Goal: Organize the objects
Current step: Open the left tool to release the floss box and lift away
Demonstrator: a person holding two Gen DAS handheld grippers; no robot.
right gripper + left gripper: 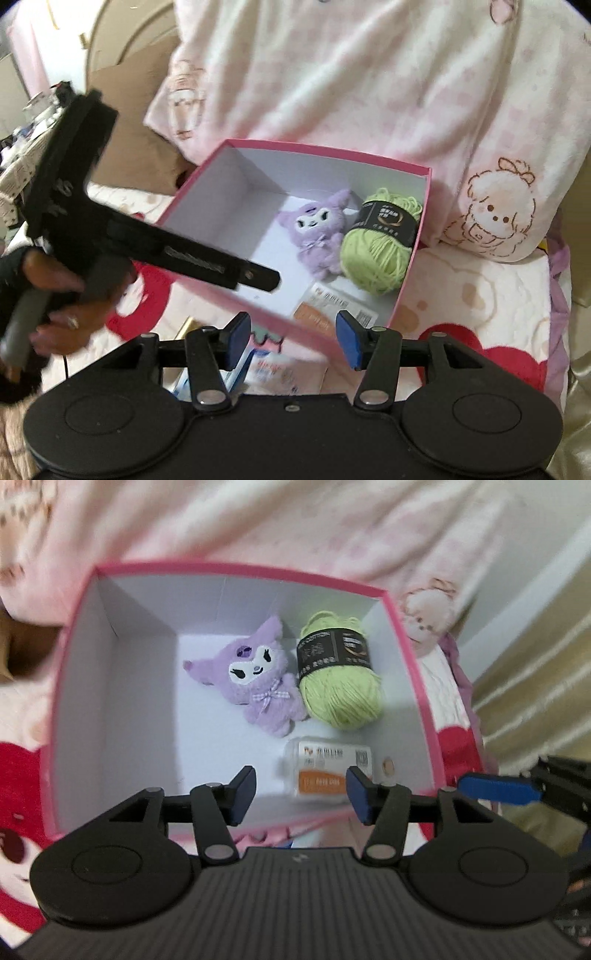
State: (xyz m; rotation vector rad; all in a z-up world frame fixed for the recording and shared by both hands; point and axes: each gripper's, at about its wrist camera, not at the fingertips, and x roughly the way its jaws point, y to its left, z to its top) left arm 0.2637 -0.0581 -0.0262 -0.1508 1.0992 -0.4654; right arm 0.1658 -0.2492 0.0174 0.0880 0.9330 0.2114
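Pink box (236, 570) rim, left claw (301, 794) parted above, floor bare leftward

The black band around the green yarn ball (340, 681), right of centre in the left wrist view, carries the word "COTTON" along its edge (the Chinese characters beside it are too blurred to read). The small packet (327, 771) below it shows a QR code and print too small to read.

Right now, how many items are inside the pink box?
3: purple plush toy mid-floor, green yarn ball beside it at the wall, clear orange-labelled packet nearest the cameras. Its near corner may hide more.
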